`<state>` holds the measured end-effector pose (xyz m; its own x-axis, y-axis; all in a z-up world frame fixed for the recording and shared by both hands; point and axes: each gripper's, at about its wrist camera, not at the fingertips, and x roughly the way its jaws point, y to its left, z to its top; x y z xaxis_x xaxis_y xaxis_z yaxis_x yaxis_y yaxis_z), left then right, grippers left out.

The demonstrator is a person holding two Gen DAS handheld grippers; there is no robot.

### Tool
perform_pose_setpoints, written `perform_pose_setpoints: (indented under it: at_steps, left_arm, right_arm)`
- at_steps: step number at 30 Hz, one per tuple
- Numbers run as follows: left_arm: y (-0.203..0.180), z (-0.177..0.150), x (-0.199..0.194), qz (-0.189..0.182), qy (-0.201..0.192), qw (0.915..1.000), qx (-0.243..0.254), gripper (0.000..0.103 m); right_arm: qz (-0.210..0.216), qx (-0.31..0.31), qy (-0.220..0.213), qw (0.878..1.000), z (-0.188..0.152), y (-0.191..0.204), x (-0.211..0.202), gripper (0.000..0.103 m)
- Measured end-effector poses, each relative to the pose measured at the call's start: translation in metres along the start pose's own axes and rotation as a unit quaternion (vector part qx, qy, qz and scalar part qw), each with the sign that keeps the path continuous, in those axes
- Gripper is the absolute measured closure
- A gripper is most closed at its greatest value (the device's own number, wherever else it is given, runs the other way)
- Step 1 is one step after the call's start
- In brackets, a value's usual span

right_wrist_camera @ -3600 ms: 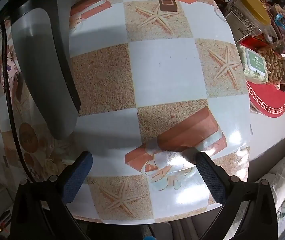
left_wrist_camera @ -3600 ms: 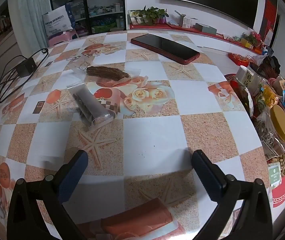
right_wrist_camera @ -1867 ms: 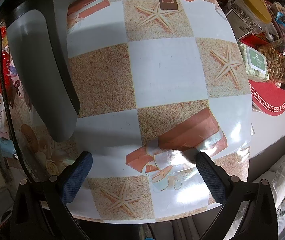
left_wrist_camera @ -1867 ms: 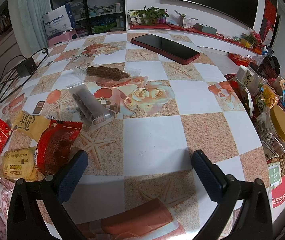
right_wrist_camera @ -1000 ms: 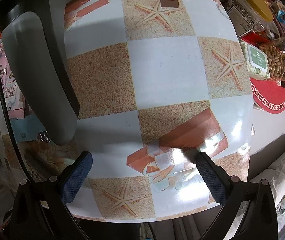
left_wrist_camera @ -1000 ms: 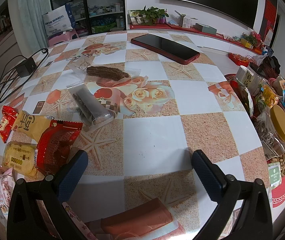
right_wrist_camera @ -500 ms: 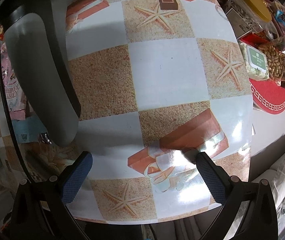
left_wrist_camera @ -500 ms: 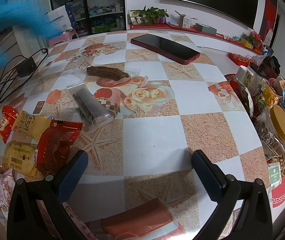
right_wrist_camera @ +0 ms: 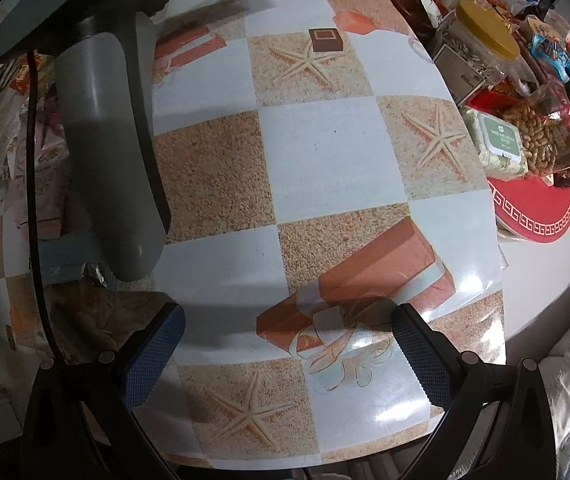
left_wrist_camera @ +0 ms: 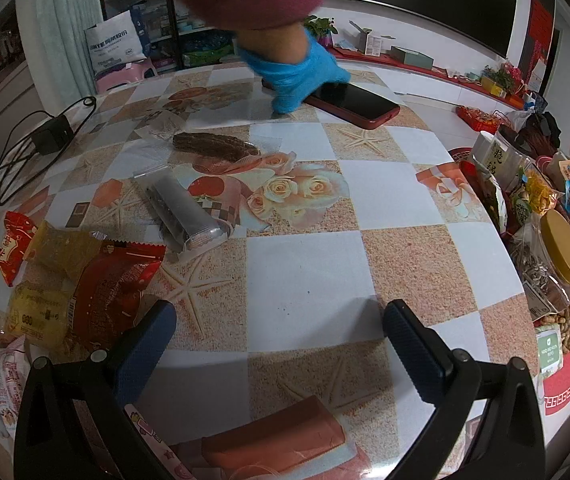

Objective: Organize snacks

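Both hand-held grippers, left (left_wrist_camera: 279,326) and right (right_wrist_camera: 287,330), gape empty over glossy checkered tablecloth (left_wrist_camera: 305,264).

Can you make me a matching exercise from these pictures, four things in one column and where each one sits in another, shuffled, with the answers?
Things
1. red-cased smartphone
2. red crinkly snack packet
3. yellow-lidded clear jar of seeds
4. black charger with coiled cable

Places, as seen in the left wrist view
A. on the right, among the crowded snacks
B. far side of the table, under the blue-gloved hand
C. far left of the table
D. near left, just beyond the left gripper, overlapping yellow packets

Pairs: 1-B, 2-D, 3-A, 4-C
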<state>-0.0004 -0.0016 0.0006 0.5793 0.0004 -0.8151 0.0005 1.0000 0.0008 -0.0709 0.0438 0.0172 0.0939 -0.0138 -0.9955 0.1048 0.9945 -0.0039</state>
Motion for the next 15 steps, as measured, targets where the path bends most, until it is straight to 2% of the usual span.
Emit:
perform_pose_setpoints:
  at_steps: [15]
  left_arm:
    - [0.0001, 0.0, 0.0, 0.0, 0.0, 1.0, 0.0, 0.0]
  right_arm:
    - [0.003, -0.014, -0.006, 1.0, 0.0035, -0.0024, 0.001, 0.0]
